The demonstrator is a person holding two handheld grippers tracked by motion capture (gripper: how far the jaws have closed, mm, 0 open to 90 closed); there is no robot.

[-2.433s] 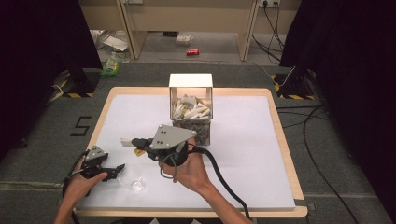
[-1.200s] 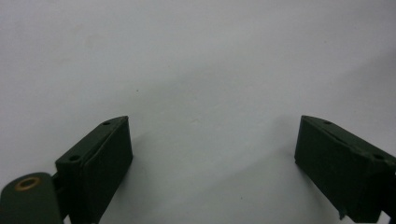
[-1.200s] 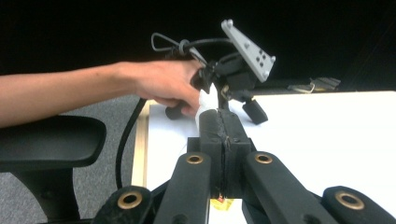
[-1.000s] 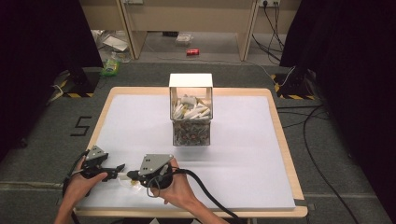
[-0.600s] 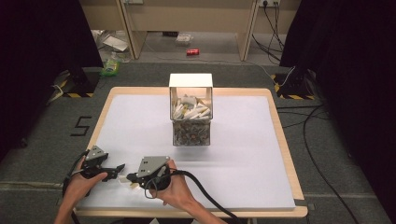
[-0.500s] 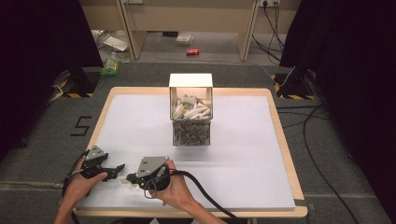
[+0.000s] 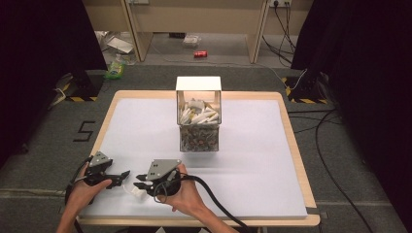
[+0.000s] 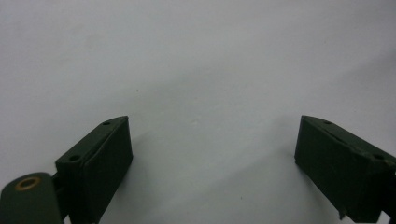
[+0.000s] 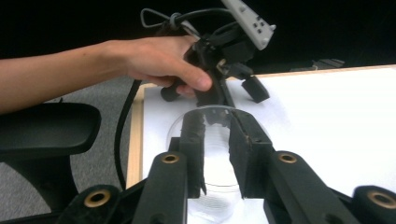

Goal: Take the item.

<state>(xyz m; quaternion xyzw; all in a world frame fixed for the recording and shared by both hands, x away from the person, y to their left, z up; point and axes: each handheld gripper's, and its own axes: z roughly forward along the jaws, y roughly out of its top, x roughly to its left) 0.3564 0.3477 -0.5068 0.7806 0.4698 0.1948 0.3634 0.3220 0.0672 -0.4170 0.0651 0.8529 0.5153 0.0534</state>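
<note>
right jaws: nearly closed on the wall of a clear plastic cup (image 9: 215, 154), one jaw inside the rim, one outside, pinching it
right gripper (image 7: 142, 184): low at the near-left of the tabletop (image 7: 252, 160), pointing left toward the other hand
cup position: lying or tilted between the jaws, mouth facing away toward the left gripper (image 9: 243, 79); in the high view just a small pale blob at the right jaw tips
left jaws: wide apart, nothing between them, bare tabletop under them
left gripper spot: near-left corner, just beside the cup; jaw tips face the right gripper
nearer hand: right already has the cup; left is close enough for a handover
farther out: clear box (image 7: 198, 114) mid-tabletop, full of pale pieces, well apart
hard to tell: cup's base cut off; box contents too small to name
</note>
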